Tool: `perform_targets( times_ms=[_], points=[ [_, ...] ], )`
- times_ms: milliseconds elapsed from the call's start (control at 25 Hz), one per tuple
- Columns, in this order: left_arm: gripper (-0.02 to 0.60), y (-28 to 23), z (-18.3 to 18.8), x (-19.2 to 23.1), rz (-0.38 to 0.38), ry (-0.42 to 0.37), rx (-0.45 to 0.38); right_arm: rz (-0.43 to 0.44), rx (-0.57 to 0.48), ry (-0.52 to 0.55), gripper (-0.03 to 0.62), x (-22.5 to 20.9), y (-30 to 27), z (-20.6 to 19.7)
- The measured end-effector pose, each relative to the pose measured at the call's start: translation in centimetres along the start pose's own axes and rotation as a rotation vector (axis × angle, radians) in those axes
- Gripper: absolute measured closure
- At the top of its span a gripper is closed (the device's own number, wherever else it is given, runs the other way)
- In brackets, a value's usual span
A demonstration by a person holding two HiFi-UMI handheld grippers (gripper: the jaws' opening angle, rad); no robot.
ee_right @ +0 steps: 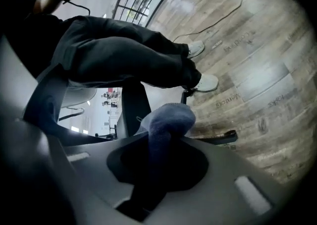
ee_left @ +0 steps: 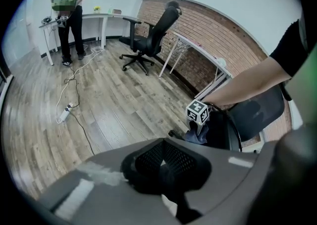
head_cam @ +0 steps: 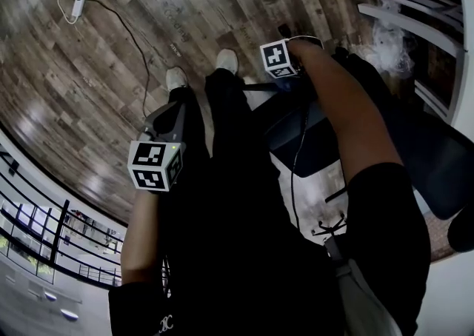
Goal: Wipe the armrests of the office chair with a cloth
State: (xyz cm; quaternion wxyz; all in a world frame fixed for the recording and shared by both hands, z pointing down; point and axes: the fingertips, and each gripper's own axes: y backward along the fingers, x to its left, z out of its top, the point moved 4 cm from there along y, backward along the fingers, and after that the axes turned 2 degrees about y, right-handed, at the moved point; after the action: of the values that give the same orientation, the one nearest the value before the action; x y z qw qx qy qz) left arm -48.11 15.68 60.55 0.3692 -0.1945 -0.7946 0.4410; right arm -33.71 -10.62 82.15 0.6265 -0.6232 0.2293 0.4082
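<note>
Right gripper (ee_right: pixel 161 140) clenched on the cloth (ee_right: pixel 171 117): press firmly, sweep the whole armrest (head_cam: pixel 258 87). Left gripper (ee_left: pixel 166 167) idle, jaws closed on nothing.

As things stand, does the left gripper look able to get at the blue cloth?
Probably yes, with a reach across. Seen from the left gripper, nothing stands before the cloth, which hangs from the right gripper beside the chair; but those jaws hold it.

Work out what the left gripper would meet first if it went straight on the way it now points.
Probably the wooden floor: the left gripper aims at bare boards, and the cloth sits off to the right of that line. Depth is unclear, so this is a best reading.
</note>
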Motion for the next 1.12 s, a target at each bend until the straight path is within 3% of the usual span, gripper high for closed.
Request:
perform_targets(
  times_ms=[280,520,720,920,1040,1120],
  points=[
    [0.575,-1.2,0.4,0.1,-0.025,-0.019,0.026,-0.117,-0.127,-0.184,0.519,-3.1,-0.9,-1.6],
    [0.575,-1.0,1.8,-0.1,-0.064,-0.052,0.029,-0.061,-0.140,-0.311,0.519,-1.7,0.9,-3.8],
    [0.575,0.2,3.2,-0.1,-0.096,-0.095,0.006,0.028,-0.125,-0.286,0.519,1.8,3.0,-4.2],
    [0.575,1.8,4.1,0.0,-0.119,-0.100,-0.018,0.108,-0.017,-0.251,0.520,5.2,5.1,-4.0],
    [0.575,2.9,4.5,0.0,-0.130,-0.108,-0.039,0.137,-0.074,-0.275,0.520,7.0,6.9,-3.5],
    [0.575,3.5,4.9,0.1,-0.135,-0.124,-0.061,0.067,-0.153,-0.287,0.520,7.6,8.4,-3.0]
  ],
)
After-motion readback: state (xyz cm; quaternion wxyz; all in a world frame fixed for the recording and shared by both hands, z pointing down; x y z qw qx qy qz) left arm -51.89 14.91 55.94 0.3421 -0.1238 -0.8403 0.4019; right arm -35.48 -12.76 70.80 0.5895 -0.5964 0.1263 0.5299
